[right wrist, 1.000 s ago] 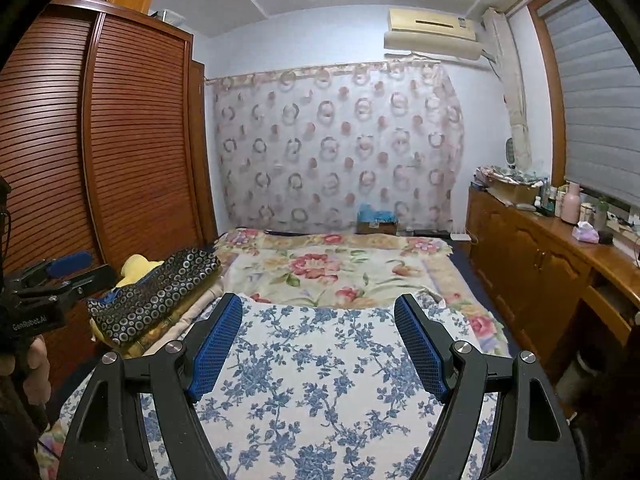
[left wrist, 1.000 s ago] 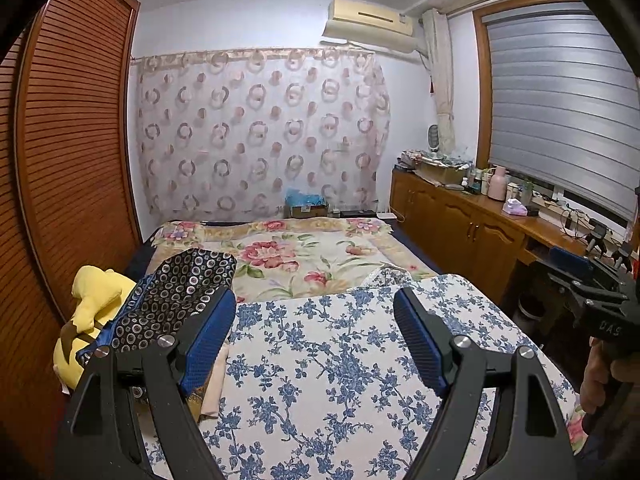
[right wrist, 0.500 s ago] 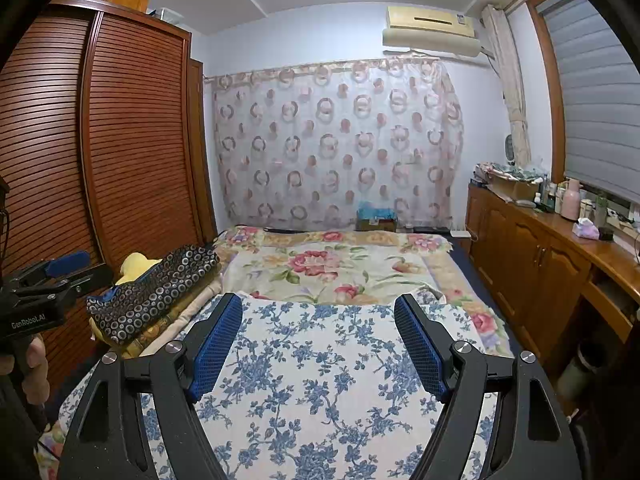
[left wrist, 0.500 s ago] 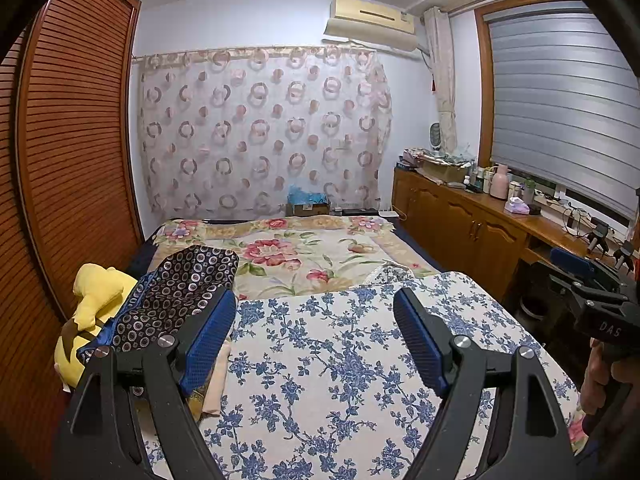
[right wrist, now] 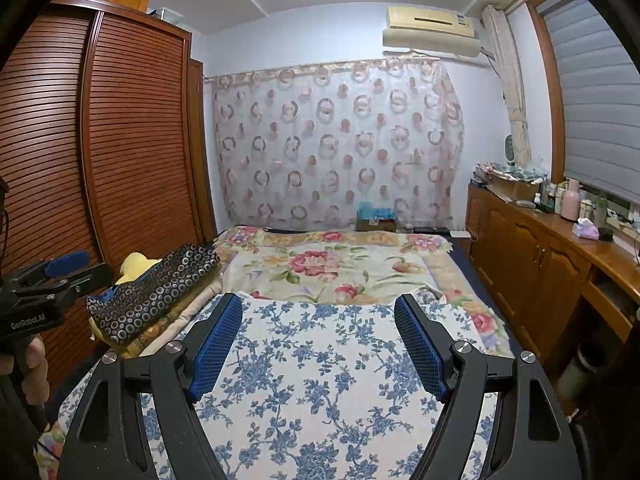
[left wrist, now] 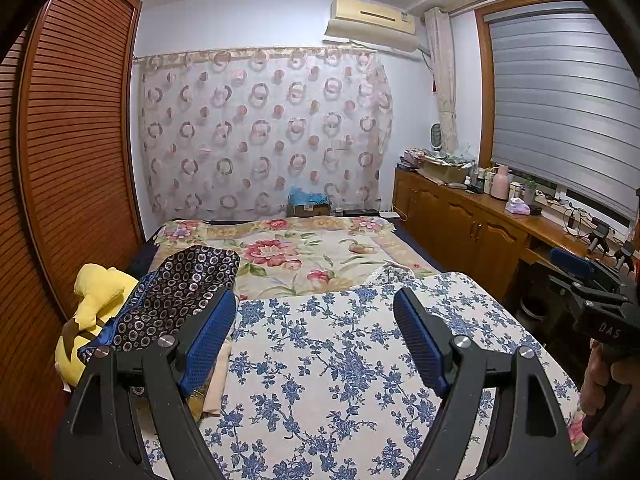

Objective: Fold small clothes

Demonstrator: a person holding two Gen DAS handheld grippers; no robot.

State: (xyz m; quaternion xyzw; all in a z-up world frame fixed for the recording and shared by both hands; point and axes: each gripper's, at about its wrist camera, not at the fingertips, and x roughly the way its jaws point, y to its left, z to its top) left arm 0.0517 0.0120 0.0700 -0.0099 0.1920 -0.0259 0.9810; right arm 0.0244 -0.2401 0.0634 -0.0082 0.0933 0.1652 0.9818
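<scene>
A dark garment with a ring pattern point(left wrist: 176, 296) lies on a stack of folded cloth at the bed's left edge; it also shows in the right wrist view point(right wrist: 156, 292). My left gripper point(left wrist: 314, 312) is open and empty, held above the blue-flowered white cloth point(left wrist: 340, 360) spread on the bed, with its left finger beside the garment. My right gripper point(right wrist: 318, 316) is open and empty over the same cloth point(right wrist: 320, 380). Each gripper shows at the edge of the other's view: the right one point(left wrist: 576, 276) and the left one point(right wrist: 60, 266).
A yellow plush toy point(left wrist: 96, 296) lies left of the stack. A slatted wooden wardrobe point(right wrist: 120, 152) runs along the left. A wooden cabinet point(left wrist: 472, 232) with bottles stands on the right. A rose-patterned blanket point(right wrist: 340, 264) covers the far bed.
Both views have tilted up very slightly. Both grippers stay open and empty over the cloth.
</scene>
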